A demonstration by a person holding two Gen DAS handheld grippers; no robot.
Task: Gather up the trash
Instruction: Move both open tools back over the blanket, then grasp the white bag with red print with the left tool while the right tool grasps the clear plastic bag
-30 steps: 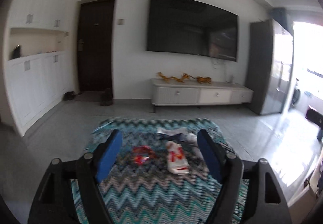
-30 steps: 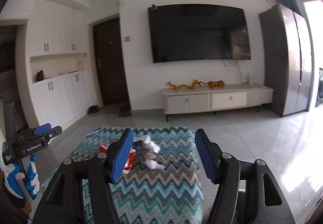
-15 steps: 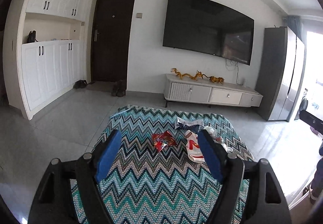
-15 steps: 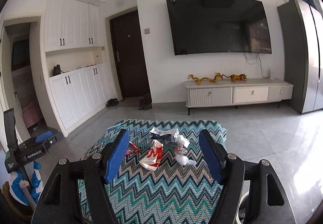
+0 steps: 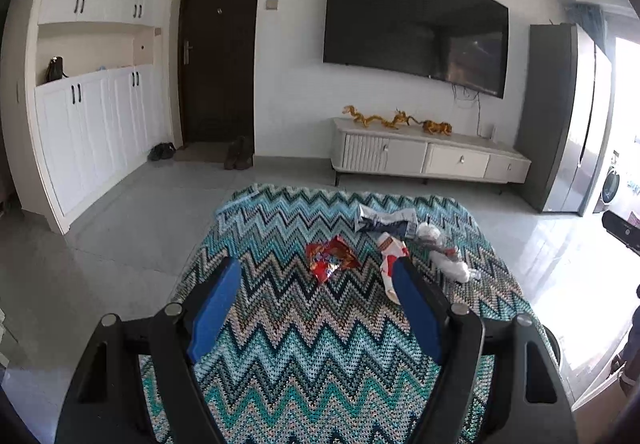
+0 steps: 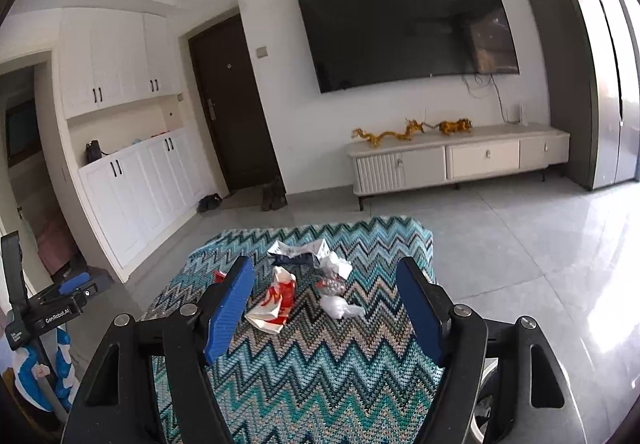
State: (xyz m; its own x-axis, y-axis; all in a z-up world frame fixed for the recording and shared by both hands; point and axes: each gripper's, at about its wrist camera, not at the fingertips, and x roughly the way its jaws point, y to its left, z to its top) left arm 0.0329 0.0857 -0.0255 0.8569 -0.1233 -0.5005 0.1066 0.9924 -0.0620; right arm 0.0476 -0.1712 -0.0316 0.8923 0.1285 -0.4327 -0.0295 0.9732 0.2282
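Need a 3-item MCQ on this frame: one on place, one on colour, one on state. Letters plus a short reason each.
1. Where does the trash lie?
A. on the zigzag cloth
B. on the TV cabinet
C. on the floor by the door

2. What colour is the shiny wrapper at the left of the pile?
A. green
B. red
C. black

3. How do the right gripper jaws stand?
A. clamped on a wrapper
B. fully shut, empty
C. open, holding nothing

Answers:
1 A: every scrap rests on the patterned cloth.
2 B: its foil is red.
3 C: the blue pads stand apart with the white and red wrapper lying beyond them, untouched.
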